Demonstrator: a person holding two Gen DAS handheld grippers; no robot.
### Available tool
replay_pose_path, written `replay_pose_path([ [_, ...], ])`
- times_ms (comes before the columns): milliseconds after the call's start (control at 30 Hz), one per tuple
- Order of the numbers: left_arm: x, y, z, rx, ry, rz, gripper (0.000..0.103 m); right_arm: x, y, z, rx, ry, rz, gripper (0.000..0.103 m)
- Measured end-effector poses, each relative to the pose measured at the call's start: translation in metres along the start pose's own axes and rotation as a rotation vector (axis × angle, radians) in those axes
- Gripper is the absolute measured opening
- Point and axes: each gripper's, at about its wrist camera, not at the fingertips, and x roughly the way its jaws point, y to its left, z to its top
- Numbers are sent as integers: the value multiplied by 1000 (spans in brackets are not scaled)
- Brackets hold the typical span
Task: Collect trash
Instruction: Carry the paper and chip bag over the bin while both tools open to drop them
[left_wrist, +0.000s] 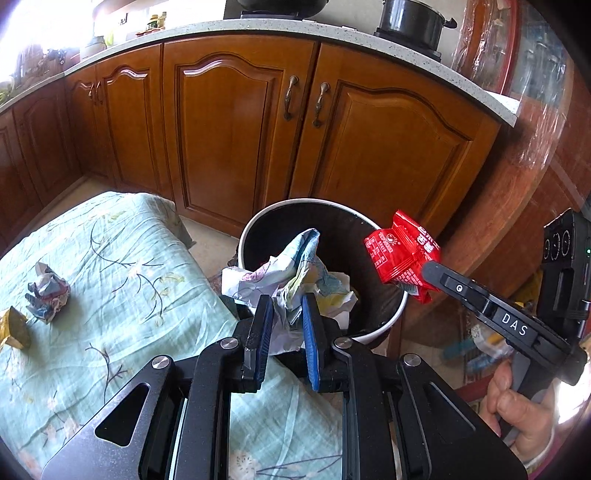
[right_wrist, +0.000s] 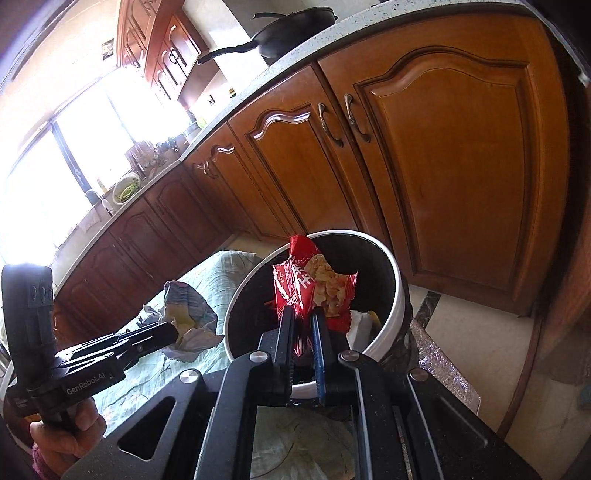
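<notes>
My left gripper (left_wrist: 288, 301) is shut on a crumpled printed paper (left_wrist: 295, 273) and holds it over the near rim of a round bin (left_wrist: 384, 321) with a white rim and dark inside. My right gripper (right_wrist: 303, 316) is shut on a red snack wrapper (right_wrist: 314, 284) and holds it above the bin (right_wrist: 395, 295). The wrapper (left_wrist: 402, 258) and right gripper (left_wrist: 428, 271) show at the bin's right edge in the left wrist view. The left gripper (right_wrist: 173, 332) with its paper (right_wrist: 188, 314) shows left of the bin in the right wrist view.
A table with a pale green floral cloth (left_wrist: 110, 258) bears another crumpled paper (left_wrist: 48, 291) and a yellow-brown scrap (left_wrist: 14, 328) at its left. Wooden cabinets (left_wrist: 240, 129) stand close behind the bin. Some trash (right_wrist: 364, 321) lies inside the bin.
</notes>
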Motion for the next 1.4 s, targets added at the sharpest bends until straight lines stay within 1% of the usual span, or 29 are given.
replay_pose_path([
  [533,30,-7,7,12,57,-4,15,23,-10,14,-9,45,-40,9],
  [833,45,-9,14,15,78,-3,15,38,-14,18,-16,75,-58,9],
  [1167,56,-13,13,24,97,-9,15,49,-14,23,-38,98,-74,9],
  [1200,57,-14,13,26,100,-10,16,50,-14,23,-38,98,-74,14],
  [1267,59,-15,13,33,107,-17,18,51,-15,23,-30,93,-75,19],
  [1333,58,-15,13,29,108,-14,24,50,-17,24,-10,86,-62,33],
  [1367,58,-15,13,29,106,-11,26,49,-17,24,-5,79,-60,35],
  [1400,56,-15,13,30,101,-9,31,47,-18,24,-1,70,-61,37],
])
